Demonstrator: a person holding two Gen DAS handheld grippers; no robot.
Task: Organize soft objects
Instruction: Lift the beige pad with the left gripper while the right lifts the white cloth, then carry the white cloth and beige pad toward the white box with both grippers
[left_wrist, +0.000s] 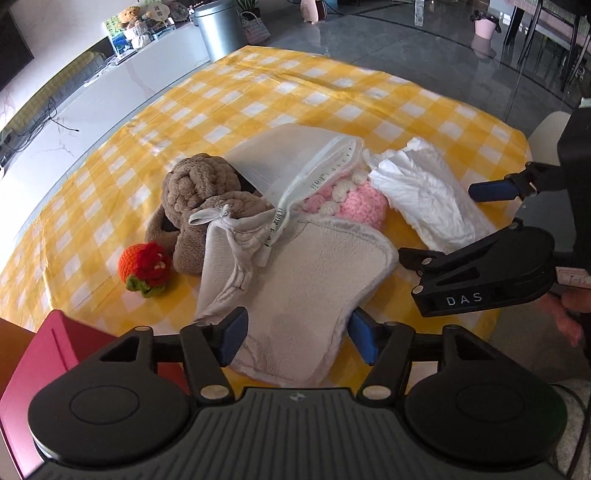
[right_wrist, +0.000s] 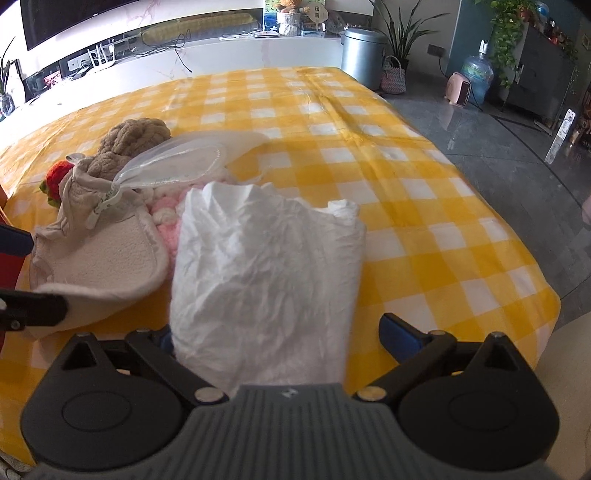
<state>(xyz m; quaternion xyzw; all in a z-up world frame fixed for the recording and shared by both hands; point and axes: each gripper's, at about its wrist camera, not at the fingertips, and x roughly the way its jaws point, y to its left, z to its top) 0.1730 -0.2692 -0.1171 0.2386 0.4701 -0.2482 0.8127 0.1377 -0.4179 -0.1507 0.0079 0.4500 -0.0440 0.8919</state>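
Soft beige fleece cloth (left_wrist: 317, 266) lies between the left gripper's (left_wrist: 297, 338) wide-spread jaws, untouched, while the crumpled white fabric bundle (right_wrist: 266, 258) sits inside the right gripper's (right_wrist: 280, 334) gaping jaws. Beyond, at twelve o'clock, a white mesh zip bag (left_wrist: 295, 166) covers pink-and-white yarn (left_wrist: 351, 201); brown chunky knit (left_wrist: 207, 199) and an orange crocheted toy (left_wrist: 146, 264) rest at ten o'clock on the yellow checked tablecloth (left_wrist: 295, 96).

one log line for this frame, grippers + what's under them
left gripper: open, straddling beige fleece cloth | right gripper: open, white crumpled cloth between jaws, not pinched | both cloths on checked tablecloth
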